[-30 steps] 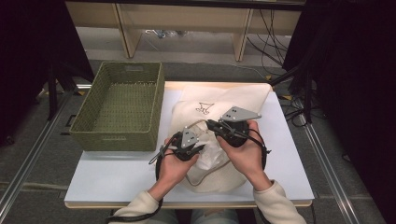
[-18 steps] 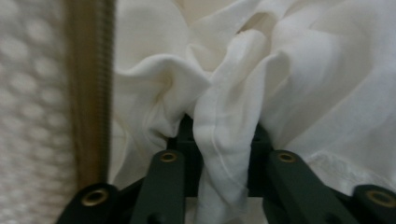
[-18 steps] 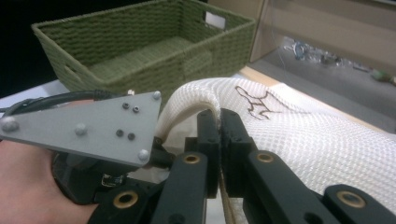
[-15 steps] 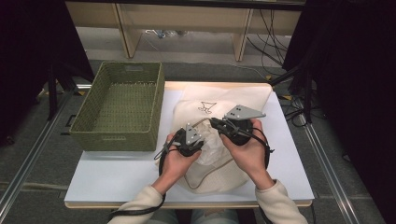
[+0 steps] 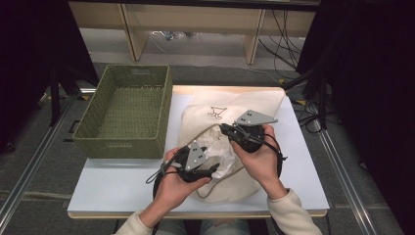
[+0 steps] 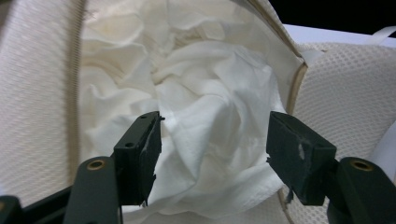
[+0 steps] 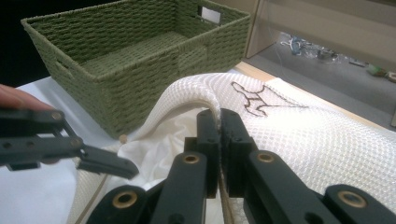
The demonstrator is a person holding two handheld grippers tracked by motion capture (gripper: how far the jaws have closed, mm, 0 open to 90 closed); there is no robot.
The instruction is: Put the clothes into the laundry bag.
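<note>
A white mesh laundry bag [image 5: 244, 110] lies on the white table [image 5: 112, 183], just right of the green woven basket [image 5: 125, 110]. The right gripper [image 7: 218, 128] has its jaws pinched together on the bag's rim, lifting it. The left gripper [image 6: 212, 154] sits at the bag's mouth, jaws spread wide around crumpled white cloth [image 6: 210, 93], possibly brushing it, gripping nothing.

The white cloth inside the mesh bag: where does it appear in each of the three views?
High view: the cloth is at centre, in the bag's mouth.
Left gripper view: it lies mid-frame, the left gripper open around it.
Right gripper view: lower left of centre, beneath the lifted bag edge.
Shared landmark: the bag's mesh.
</note>
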